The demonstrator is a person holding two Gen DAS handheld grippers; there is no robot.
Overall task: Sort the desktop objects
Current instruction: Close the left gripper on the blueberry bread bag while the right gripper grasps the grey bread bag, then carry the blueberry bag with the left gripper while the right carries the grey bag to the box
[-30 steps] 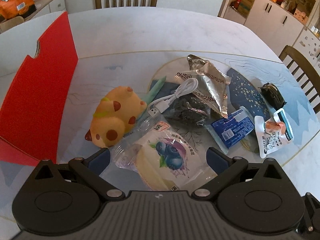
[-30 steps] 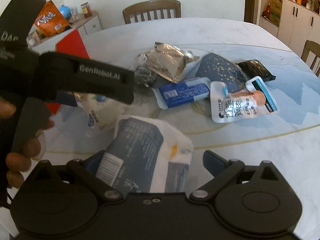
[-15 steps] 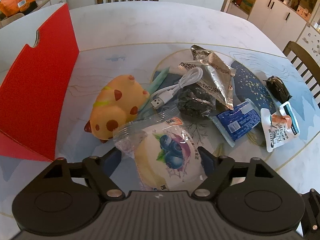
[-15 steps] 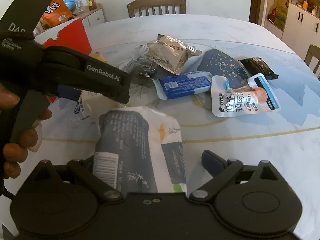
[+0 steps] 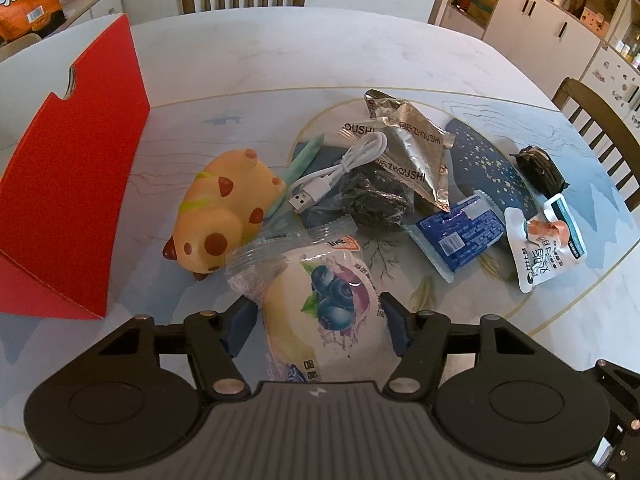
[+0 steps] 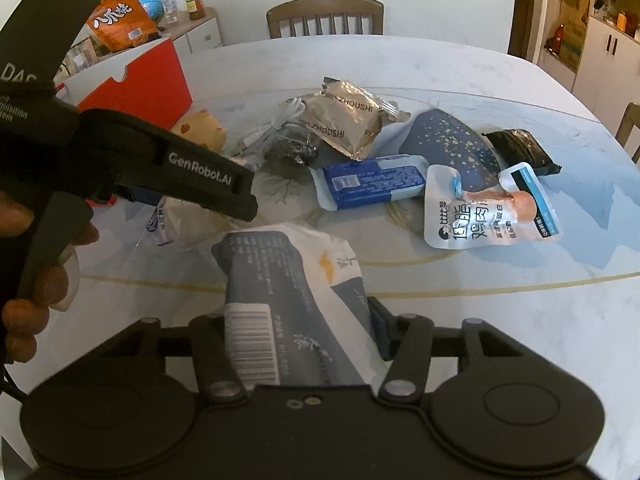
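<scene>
Our left gripper [image 5: 318,326] closes its fingers around the blueberry bread packet [image 5: 324,312]; our right gripper [image 6: 298,332] closes around the grey-and-white pouch [image 6: 288,292]. Both lie on the table [image 5: 280,52], light, soft and crinkly; we grip mid-body.

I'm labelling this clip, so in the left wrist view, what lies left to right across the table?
Red box → yellow spotted toy → white USB cable → blue packet → white chicken pouch.
</scene>
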